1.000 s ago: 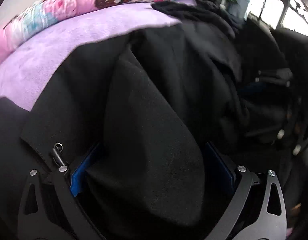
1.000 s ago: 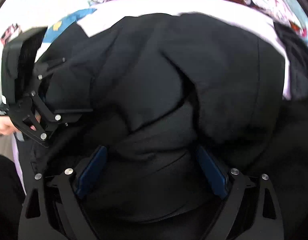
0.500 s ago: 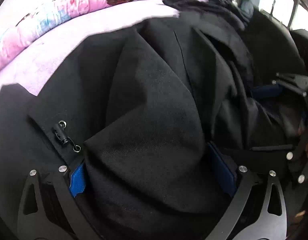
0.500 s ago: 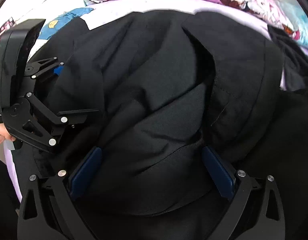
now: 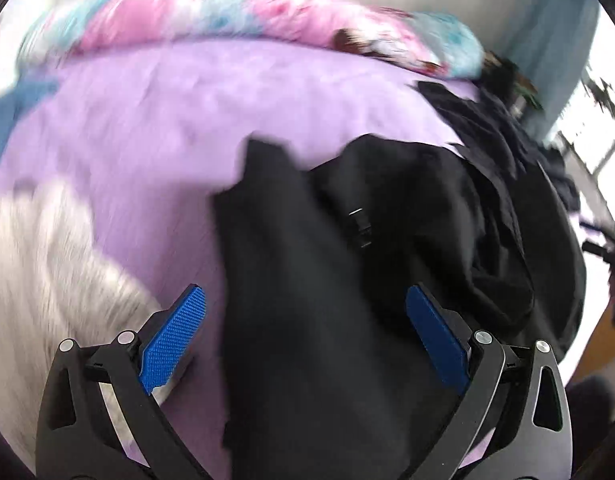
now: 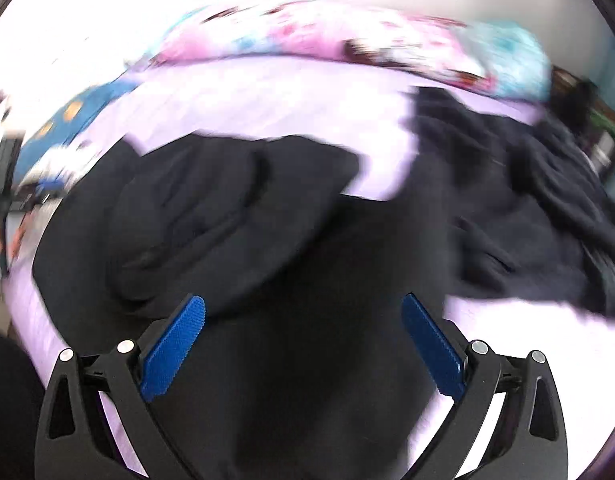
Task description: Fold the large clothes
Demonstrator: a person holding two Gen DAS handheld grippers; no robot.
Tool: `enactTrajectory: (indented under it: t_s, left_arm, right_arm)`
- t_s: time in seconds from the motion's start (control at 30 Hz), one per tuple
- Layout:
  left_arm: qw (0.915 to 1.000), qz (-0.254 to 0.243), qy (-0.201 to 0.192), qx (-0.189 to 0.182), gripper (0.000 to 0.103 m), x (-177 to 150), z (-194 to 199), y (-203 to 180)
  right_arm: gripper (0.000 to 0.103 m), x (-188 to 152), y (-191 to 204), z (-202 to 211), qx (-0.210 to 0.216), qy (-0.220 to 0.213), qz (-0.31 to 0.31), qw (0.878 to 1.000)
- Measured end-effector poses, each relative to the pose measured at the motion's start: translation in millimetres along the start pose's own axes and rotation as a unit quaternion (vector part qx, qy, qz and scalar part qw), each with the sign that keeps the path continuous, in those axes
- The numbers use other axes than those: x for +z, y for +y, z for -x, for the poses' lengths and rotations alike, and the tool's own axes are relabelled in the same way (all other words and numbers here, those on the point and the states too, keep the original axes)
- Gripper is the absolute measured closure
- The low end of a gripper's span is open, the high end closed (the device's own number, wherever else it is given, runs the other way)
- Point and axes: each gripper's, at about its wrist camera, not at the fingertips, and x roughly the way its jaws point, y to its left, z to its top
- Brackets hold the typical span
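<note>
Left gripper (image 5: pixel 305 308) wide open, holding nothing, above the black jacket (image 5: pixel 347 280) on the purple bed (image 5: pixel 155 128). Right gripper (image 6: pixel 303 312) also wide open, empty, over the jacket. Floral pillow (image 6: pixel 307 36) behind.

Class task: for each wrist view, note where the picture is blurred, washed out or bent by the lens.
Left wrist: motion blur smears the patterned pillow and purple blanket; blue pads stay sharp. Right wrist: the wall and blanket are washed out, the black garment is smeared. Both: fisheye bending, dark corners.
</note>
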Motion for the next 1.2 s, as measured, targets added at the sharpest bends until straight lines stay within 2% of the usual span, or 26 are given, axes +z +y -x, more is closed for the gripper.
enactTrajectory:
  t_s: [0.1,0.2,0.4,0.47,0.53,0.7,0.73,0.8,0.9,0.93,1.0,1.03,1.1,1.2]
  left_arm:
    - [0.9989,0.027,0.036,-0.009,0.006,-8,-17,18]
    - [0.9973,0.029,0.063,-0.024,0.006,-21,-31,22]
    - [0.9980,0.002,0.063,0.001,0.006,-26,-39,15]
    - [0.9977,-0.007,0.066,-0.010,0.006,-27,-42,9]
    - [0.9973,-0.019,0.071,0.008,0.006,-29,-49,2]
    - [0.9973,-0.011,0.071,0.012,0.006,-33,-53,6]
    - [0.9973,-0.011,0.073,0.005,0.006,-34,-53,6]
    - [0.9934,-0.002,0.096,-0.062,0.006,-36,-64,-7]
    - [0.9936,-0.015,0.106,-0.036,0.006,-45,-73,-8]
    - [0.9938,0.002,0.103,-0.042,0.006,-45,-73,-3]
    - [0.9905,0.064,0.089,-0.083,0.006,-44,-71,19]
    - [0.9887,0.077,0.086,-0.096,0.006,-45,-70,24]
    - [0.9870,0.082,0.086,-0.108,0.006,-46,-68,29]
    - [0.9885,0.064,0.096,-0.098,0.006,-46,-70,25]
  right_arm:
    - [0.006,-10,-23,-18,-0.029,0.033,-0.035,0.998]
    - [0.006,-23,-34,-37,-0.024,0.059,-0.052,0.997]
    - [0.006,-38,-31,-72,-0.016,0.081,-0.059,0.995]
    - [0.006,-39,-28,-76,-0.016,0.081,-0.052,0.995]
    - [0.006,-39,-27,-80,-0.014,0.081,-0.046,0.996]
    - [0.006,-43,-29,-94,-0.001,0.087,-0.051,0.995]
    - [0.006,-44,-30,-95,0.002,0.088,-0.052,0.995]
    - [0.006,-45,-31,-98,0.014,0.088,-0.055,0.995]
    - [0.006,-48,-33,-100,0.030,0.089,-0.057,0.994]
    - [0.006,-48,-33,-101,0.035,0.091,-0.057,0.994]
    - [0.006,-51,-35,-103,0.048,0.088,-0.056,0.993]
    - [0.006,-52,-36,-103,0.052,0.089,-0.057,0.993]
    - [0.006,-52,-38,-103,0.059,0.089,-0.058,0.993]
    - [0.005,-52,-39,-105,0.061,0.090,-0.053,0.993]
